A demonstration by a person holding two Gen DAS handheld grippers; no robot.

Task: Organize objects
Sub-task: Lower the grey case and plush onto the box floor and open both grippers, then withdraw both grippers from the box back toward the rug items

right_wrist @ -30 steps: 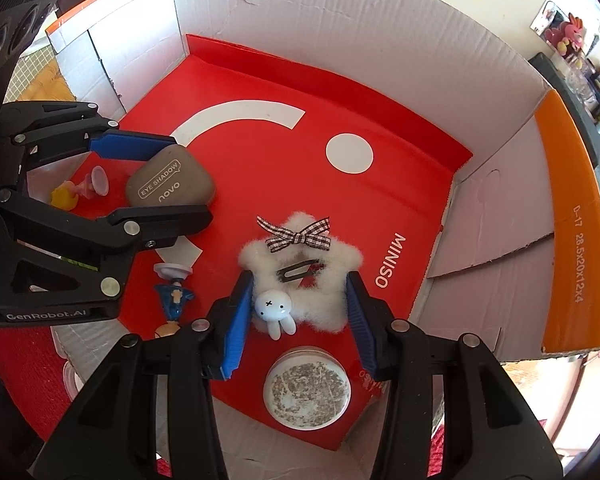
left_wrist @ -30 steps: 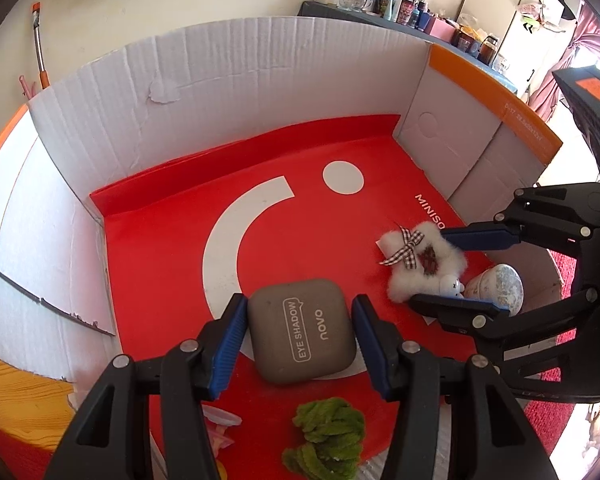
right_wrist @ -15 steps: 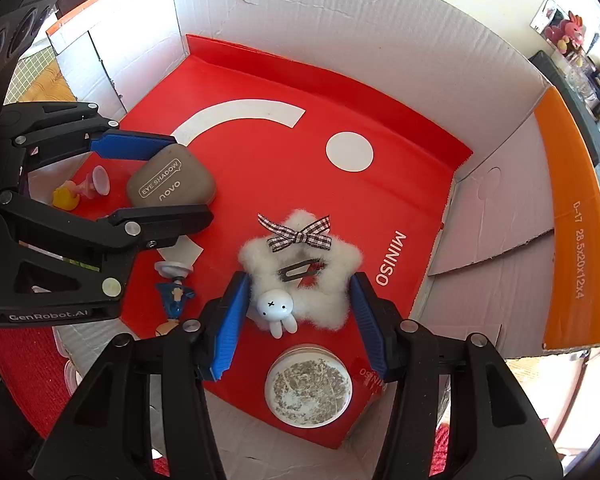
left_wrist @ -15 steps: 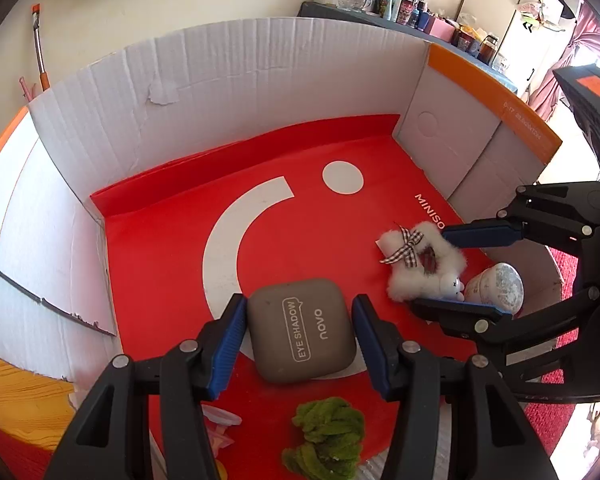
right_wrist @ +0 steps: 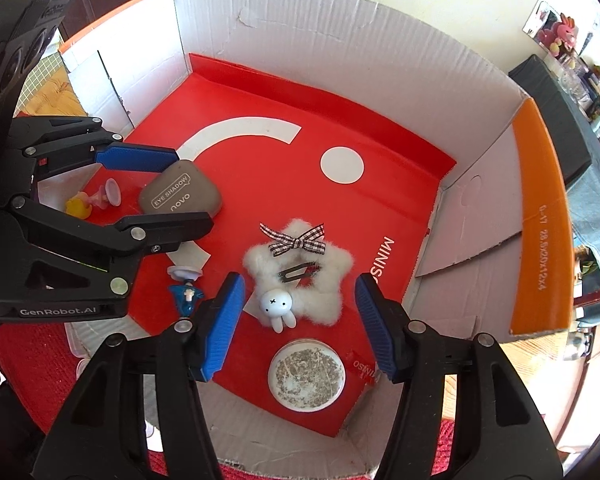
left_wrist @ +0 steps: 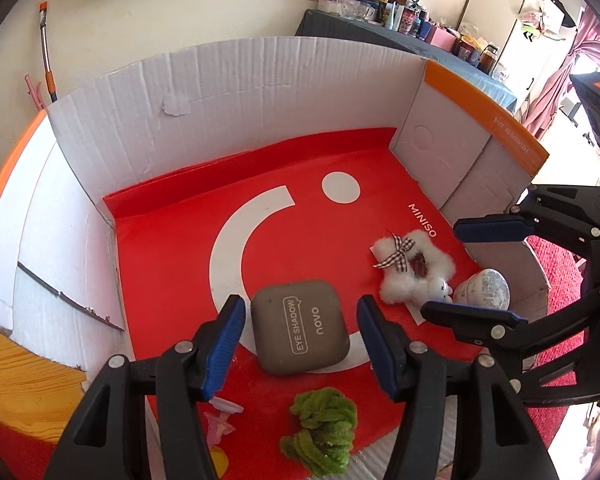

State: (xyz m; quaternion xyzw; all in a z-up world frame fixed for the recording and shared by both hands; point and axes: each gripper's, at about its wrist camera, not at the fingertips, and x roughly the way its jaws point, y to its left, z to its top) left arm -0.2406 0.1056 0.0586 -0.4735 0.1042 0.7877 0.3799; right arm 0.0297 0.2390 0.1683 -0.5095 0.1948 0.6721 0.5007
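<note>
left gripper (left_wrist: 298,344): jaws just been widening, released either side of eye shadow case (left_wrist: 299,333), lower centre, not pressing, likely just set down | right gripper (right_wrist: 298,322): jaws likewise widening, released around fluffy star clip (right_wrist: 298,270), centre, pads apart from fur | both items flat on red liner of cardboard box (right_wrist: 380,64)

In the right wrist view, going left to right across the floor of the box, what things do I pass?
Yellow duck → pink suction toy → grey eye shadow case → fluffy white star clip. The blue toy and the round tin sit nearer the camera and overlap these in the order, so I left them out.
</note>
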